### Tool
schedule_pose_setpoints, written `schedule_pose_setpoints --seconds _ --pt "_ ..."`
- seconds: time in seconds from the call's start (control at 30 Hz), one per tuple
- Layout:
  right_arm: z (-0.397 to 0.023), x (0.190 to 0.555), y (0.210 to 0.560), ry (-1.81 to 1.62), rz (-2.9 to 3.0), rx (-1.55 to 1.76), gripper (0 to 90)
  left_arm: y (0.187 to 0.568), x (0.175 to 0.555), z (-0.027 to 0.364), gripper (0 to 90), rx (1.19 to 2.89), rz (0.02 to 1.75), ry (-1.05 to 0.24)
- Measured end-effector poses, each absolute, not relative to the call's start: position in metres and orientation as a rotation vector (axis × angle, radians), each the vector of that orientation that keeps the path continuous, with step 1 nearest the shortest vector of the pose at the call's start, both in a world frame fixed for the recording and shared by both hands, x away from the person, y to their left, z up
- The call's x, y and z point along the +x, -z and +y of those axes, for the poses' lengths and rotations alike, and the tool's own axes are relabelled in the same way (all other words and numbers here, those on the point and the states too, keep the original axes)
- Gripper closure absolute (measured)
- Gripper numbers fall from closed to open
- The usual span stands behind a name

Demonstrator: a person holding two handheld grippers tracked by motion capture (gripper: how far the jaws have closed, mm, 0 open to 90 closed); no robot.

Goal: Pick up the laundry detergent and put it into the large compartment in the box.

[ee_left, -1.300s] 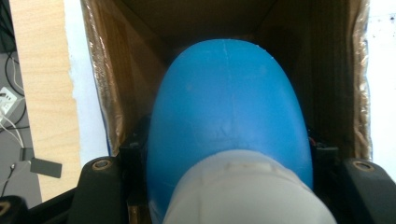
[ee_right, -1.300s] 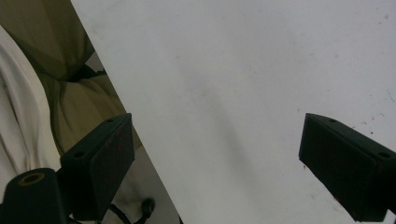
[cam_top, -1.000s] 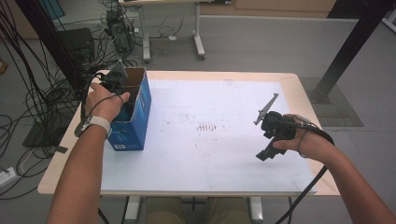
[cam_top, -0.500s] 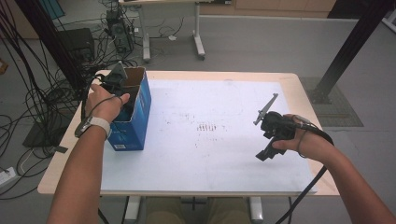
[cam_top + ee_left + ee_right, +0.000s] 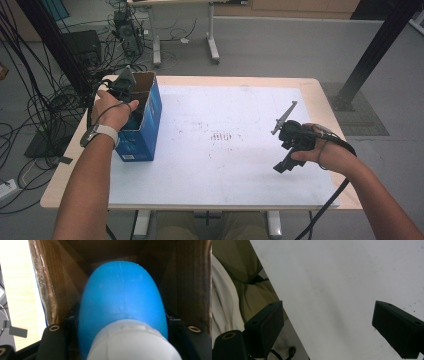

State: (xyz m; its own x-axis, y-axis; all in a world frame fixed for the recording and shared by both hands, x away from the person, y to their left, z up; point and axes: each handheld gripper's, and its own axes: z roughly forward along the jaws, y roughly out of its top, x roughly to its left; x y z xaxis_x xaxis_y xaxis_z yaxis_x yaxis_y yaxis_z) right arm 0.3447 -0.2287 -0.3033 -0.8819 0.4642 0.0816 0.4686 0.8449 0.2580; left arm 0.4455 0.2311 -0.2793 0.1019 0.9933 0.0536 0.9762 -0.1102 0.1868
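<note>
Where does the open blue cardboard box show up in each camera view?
High view: the open blue cardboard box stands at the table's left edge, with the left gripper dipped into its open top.
Left gripper view: its brown inner walls surround a blue, white-capped bottle held in the gripper.
Right gripper view: not in it.
Shared landmark: the white table sheet.

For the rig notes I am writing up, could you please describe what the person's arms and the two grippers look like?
Both forearms are bare, without sleeves. The left wrist wears a watch with a pale band. Both grippers are black: the left gripper carries a grey three-cornered plate on top, as does the right gripper, which trails a black cable. The right gripper's jaws are flat black blocks with small screw holes.
</note>
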Motion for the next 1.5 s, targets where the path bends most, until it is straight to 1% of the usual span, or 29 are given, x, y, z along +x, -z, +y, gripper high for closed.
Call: schedule_pose_setpoints --seconds 1.5 --pt "-0.2264 0.3424 0.2997 0.422 -3.011 -0.762 10.6 0.2800 0.4444 0.2334 37.8 2.242 2.020 -0.245"
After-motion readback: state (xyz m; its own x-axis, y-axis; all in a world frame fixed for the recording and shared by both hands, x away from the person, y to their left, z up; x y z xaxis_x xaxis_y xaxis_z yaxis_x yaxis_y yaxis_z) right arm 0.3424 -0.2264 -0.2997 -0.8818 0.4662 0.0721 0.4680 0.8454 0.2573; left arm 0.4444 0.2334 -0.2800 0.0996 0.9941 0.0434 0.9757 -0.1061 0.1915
